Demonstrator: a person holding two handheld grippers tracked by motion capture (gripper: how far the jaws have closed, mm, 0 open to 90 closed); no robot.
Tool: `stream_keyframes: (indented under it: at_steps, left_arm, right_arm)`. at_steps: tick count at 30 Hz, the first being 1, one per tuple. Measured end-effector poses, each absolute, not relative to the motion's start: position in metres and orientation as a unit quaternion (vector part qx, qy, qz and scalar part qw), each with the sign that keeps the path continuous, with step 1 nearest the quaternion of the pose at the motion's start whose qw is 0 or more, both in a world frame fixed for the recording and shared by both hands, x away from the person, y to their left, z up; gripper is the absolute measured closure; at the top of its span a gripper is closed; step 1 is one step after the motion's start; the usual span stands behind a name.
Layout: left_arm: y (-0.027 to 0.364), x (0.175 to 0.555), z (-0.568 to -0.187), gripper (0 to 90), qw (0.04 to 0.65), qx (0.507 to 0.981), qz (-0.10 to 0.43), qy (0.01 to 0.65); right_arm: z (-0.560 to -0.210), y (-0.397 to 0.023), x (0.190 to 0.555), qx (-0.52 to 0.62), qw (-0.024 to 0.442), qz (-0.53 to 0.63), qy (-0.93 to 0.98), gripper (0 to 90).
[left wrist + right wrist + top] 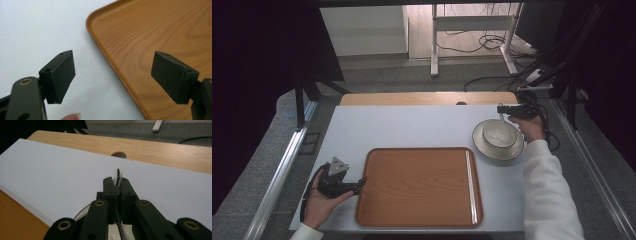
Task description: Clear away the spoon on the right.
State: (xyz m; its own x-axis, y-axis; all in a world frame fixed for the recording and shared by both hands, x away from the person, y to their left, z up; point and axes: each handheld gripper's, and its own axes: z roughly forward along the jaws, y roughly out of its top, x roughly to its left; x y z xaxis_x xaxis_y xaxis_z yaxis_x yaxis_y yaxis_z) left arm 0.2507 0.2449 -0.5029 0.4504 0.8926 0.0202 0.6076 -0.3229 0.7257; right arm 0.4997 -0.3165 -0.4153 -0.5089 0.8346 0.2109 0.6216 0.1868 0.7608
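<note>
My right gripper [117, 185] clamps a white spoon handle [118, 175] above the bowl [499, 133]; my left gripper [112, 75] stands open, well apart from the bowl.

Claw [119, 185] clamped on spoon handle [118, 176]

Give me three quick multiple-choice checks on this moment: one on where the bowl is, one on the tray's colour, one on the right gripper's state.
1. Where does the bowl sit?
A. on the tray
B. on a plate right of the tray
C. on the floor

2. What colour is the tray?
A. wood brown
B. blue
C. white

3. How is the right gripper?
A. wide open
B. shut on a thin white handle
C. shut on the tray's rim

Answers: B, the high view shows the bowl on the plate beside the tray; A, its grain is brown; B, the white handle sticks up between the closed jaws.
</note>
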Motion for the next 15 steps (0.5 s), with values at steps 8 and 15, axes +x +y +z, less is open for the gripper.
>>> stream_keyframes:
  at_steps: [8,15]
  left_arm:
    - [0.245,0.251,-0.503,19.0,0.329,0.786,0.215,0.478]
    - [0.245,0.250,-0.503,19.0,0.329,0.786,0.215,0.477]
  right_arm:
    - [-0.394,-0.309,0.486,0.448,0.149,0.436,0.766,85.8]
    - [-0.368,-0.291,0.468,0.403,0.165,0.454,0.777,85.8]
